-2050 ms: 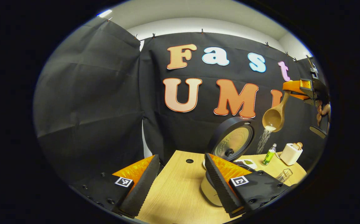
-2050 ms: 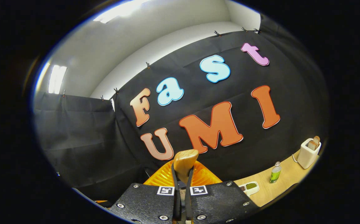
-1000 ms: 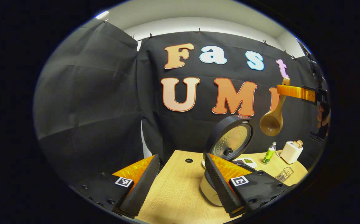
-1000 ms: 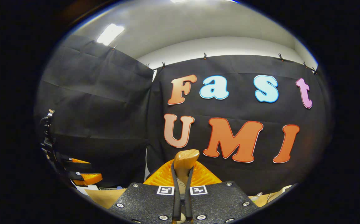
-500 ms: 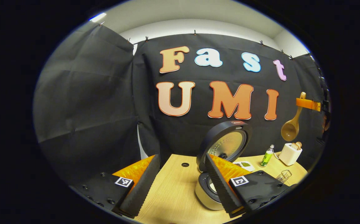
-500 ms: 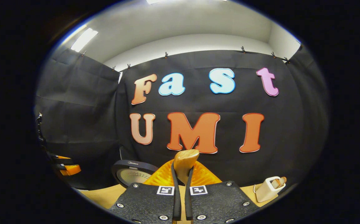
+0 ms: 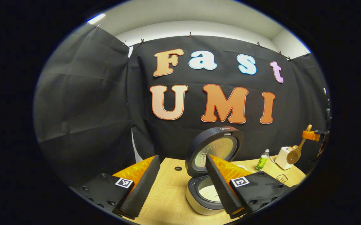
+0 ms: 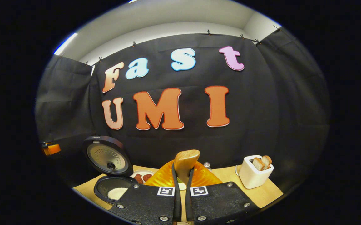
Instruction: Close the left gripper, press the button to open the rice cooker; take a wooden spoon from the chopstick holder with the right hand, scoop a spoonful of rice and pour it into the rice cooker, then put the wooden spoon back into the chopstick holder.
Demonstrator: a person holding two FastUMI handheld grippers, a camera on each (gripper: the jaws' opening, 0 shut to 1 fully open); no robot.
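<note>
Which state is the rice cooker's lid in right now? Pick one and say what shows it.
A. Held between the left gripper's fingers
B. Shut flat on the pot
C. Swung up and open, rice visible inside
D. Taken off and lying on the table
C: the lid stands raised behind the rice cooker, its perforated underside facing forward, and white rice shows in the open pot; the left gripper view shows the same raised lid.

Wooden spoon [image 7: 294,154] (emptied) lowered rightward, away from rice cooker [image 7: 204,184].
</note>
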